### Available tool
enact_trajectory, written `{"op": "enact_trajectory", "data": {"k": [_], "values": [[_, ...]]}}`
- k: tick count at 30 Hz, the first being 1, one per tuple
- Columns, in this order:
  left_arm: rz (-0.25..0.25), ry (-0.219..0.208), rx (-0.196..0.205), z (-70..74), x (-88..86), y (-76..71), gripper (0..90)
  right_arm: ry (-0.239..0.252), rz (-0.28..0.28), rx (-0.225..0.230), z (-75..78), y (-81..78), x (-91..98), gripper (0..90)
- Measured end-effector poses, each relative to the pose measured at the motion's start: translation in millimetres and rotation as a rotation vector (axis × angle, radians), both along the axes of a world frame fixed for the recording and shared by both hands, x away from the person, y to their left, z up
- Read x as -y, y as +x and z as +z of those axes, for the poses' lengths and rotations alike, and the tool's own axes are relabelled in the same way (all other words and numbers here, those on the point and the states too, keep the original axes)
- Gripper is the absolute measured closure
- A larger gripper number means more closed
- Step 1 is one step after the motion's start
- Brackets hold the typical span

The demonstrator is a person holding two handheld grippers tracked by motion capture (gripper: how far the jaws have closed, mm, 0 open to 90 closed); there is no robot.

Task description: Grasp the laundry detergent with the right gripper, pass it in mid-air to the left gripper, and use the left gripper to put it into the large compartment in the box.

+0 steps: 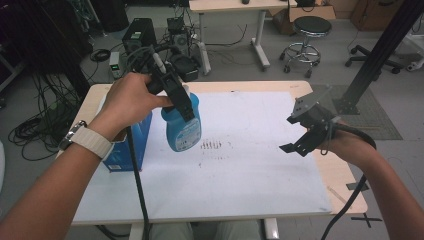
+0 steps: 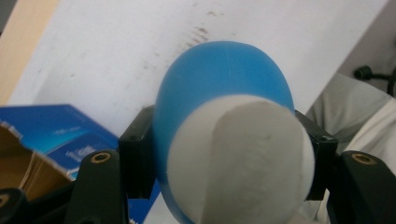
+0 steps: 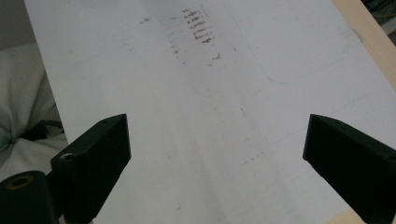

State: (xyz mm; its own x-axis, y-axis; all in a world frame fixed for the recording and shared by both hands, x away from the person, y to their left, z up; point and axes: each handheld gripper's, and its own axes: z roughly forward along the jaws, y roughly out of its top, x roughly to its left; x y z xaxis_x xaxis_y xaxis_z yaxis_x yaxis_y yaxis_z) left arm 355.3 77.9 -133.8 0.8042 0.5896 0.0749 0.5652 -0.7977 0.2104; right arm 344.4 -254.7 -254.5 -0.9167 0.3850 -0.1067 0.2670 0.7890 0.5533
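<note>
At the left of the surface [image 1: 260, 200], a blue box [image 1: 125, 150] stands on the white sheet, partly hidden behind the person's left wrist. Just right of it, the left gripper [image 1: 186, 106] clamps its jaws on the neck of a blue bottle [image 1: 182, 131], which hangs lifted above the sheet; in the left gripper view the bottle [image 2: 224, 93] sits squarely between the two jaws, its white top toward the camera. Right of the bottle, a patch of brown marks [image 1: 212, 146] stains the sheet. Farther right, well apart from the bottle, the right gripper [image 1: 295, 147] hovers over the sheet with its jaws spread wide and nothing between them.
</note>
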Motion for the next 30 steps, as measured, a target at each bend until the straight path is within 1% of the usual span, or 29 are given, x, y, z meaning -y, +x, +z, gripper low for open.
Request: {"op": "enact_trajectory", "data": {"k": [2, 3, 5, 6, 9, 11, 12, 15, 16, 18, 19, 21, 25, 29, 30], "values": [[0.046, -0.007, 0.013, 4.3, -4.8, 2.7, 38.0, -0.022, -0.012, 0.005, 4.5, 1.9, 3.2, 6.9], [0.059, -0.009, 0.017, 5.4, -6.2, 3.3, 38.0, -0.03, -0.017, 0.005, 6.0, 2.7, 4.4, 6.9], [0.114, -0.02, 0.023, 10.7, -13.5, 6.8, 38.0, -0.042, -0.021, 0.002, 8.2, 4.4, 6.2, 6.8], [0.145, -0.027, 0.027, 13.6, -17.6, 8.6, 38.0, -0.05, -0.022, 0.001, 8.8, 5.1, 6.6, 6.8], [0.205, -0.038, 0.039, 20.1, -26.5, 12.1, 38.0, -0.078, -0.016, -0.008, 9.8, 6.9, 6.1, 6.7], [0.236, -0.044, 0.059, 23.4, -30.5, 13.0, 38.0, -0.089, -0.012, -0.01, 10.6, 7.8, 5.1, 5.9], [0.252, -0.037, 0.071, 26.3, -33.5, 13.4, 38.0, -0.09, -0.013, -0.007, 10.9, 8.2, 4.7, 5.7], [0.3, -0.039, 0.09, 31.9, -40.4, 14.8, 38.0, -0.104, -0.01, -0.009, 12.1, 9.4, 3.7, 5.5], [0.325, -0.047, 0.094, 34.5, -43.7, 15.5, 38.0, -0.108, -0.008, -0.011, 12.4, 9.7, 3.7, 5.5], [0.338, -0.053, 0.112, 38.5, -47.8, 15.6, 38.0, -0.119, -0.008, -0.015, 12.3, 10.2, 3.9, 5.5], [0.357, -0.054, 0.121, 41.1, -51.4, 15.4, 38.0, -0.124, -0.007, -0.016, 12.1, 10.3, 4.2, 5.4], [0.386, -0.064, 0.126, 43.0, -55.4, 15.3, 38.0, -0.129, -0.01, -0.014, 11.0, 10.1, 5.1, 4.9], [0.448, -0.079, 0.133, 48.0, -66.5, 15.1, 38.0, -0.137, -0.012, -0.026, 8.7, 9.6, 8.6, 5.1], [0.509, -0.076, 0.139, 53.6, -79.4, 14.7, 38.0, -0.15, -0.003, -0.035, 6.5, 8.7, 11.6, 5.4], [0.525, -0.082, 0.141, 54.5, -82.8, 14.7, 38.0, -0.154, -0.004, -0.038, 5.9, 8.6, 12.3, 5.4]]}}
